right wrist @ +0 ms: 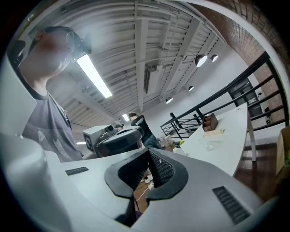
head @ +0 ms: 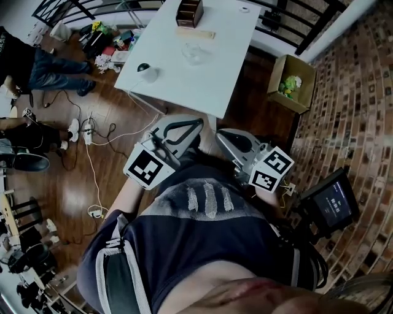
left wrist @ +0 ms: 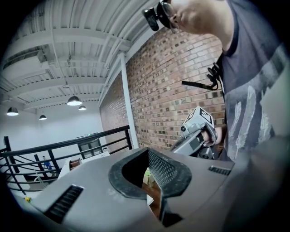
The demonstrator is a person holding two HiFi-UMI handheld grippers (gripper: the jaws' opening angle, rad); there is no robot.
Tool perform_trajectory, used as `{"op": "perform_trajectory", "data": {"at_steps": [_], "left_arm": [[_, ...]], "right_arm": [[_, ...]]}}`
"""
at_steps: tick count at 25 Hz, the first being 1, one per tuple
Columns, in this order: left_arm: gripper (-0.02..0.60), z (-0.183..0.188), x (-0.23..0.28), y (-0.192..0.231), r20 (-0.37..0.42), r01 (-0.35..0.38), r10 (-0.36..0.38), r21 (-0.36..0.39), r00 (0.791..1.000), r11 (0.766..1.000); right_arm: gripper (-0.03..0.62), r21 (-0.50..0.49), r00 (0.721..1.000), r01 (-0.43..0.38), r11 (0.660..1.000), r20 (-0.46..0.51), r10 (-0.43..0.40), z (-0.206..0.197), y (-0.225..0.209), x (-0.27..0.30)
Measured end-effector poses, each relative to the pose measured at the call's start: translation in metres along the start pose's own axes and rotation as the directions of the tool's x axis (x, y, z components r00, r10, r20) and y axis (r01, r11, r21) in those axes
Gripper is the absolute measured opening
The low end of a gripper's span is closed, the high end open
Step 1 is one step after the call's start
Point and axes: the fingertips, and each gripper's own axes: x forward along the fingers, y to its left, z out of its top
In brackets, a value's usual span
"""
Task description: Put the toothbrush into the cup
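Observation:
A pale, long toothbrush [head: 196, 34] lies near the far end of the white table [head: 215, 86], and a clear glass cup [head: 194, 53] stands just in front of it. In the right gripper view both are small, the toothbrush [right wrist: 215, 132] and the cup [right wrist: 209, 146]. I hold both grippers close to my chest, well short of the table. My left gripper [head: 188, 122] has its jaws together with nothing between them, and so does my right gripper [head: 223, 134]. In its own view the left gripper [left wrist: 152, 202] points toward a brick wall; the right gripper [right wrist: 136, 200] points along the table.
A brown wooden box [head: 189, 12] stands at the table's far end and a white round object [head: 146, 72] near its left edge. A cardboard box [head: 288, 83] with a green toy sits on the floor to the right. Cables and people are at left, a railing behind.

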Motion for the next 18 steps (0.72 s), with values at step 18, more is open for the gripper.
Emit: {"op": "perform_trajectory", "data": {"at_steps": [18], "left_arm": [[-0.005,-0.008,0.026,0.088,0.075,0.081,-0.077,-0.052,0.994,0.995]], "right_arm": [[0.002,-0.052,0.991,0.132,0.99,-0.026,-0.134,0.037,-0.051,0.048]]}}
